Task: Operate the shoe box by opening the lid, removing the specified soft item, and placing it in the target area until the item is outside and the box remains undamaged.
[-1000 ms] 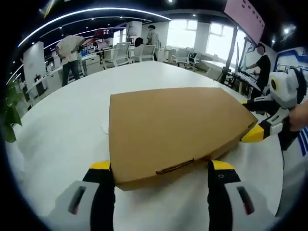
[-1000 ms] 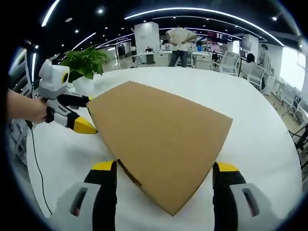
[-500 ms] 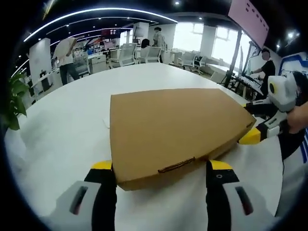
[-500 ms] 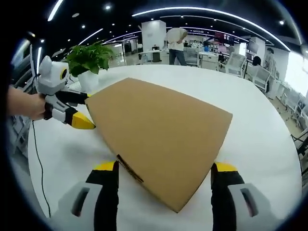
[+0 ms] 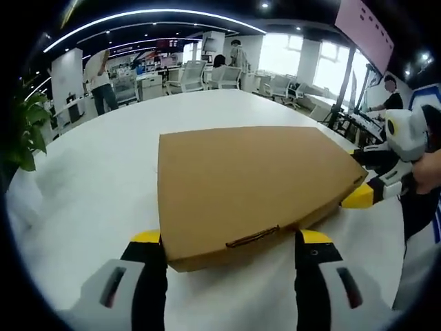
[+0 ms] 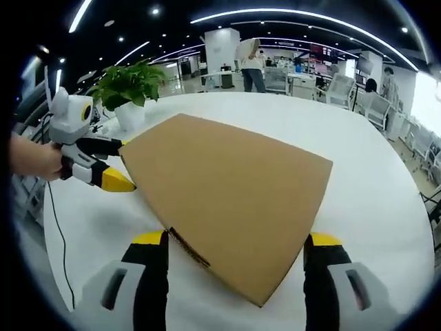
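Shoe box sits flat on the white table, lid closed, brown cardboard, tab slot on the near edge in the left gripper view. Left gripper is spread wide, jaws straddling the box's near corner, one either side; contact with the cardboard is hard to judge, probably just beside it. Right gripper likewise spread wide around another corner of the box, gripping nothing. Each gripper shows in the other's view at the box's far corner, yellow tips right at the edge, held by a hand. Potted plant stands on the table behind the box. Office desks and people in background.
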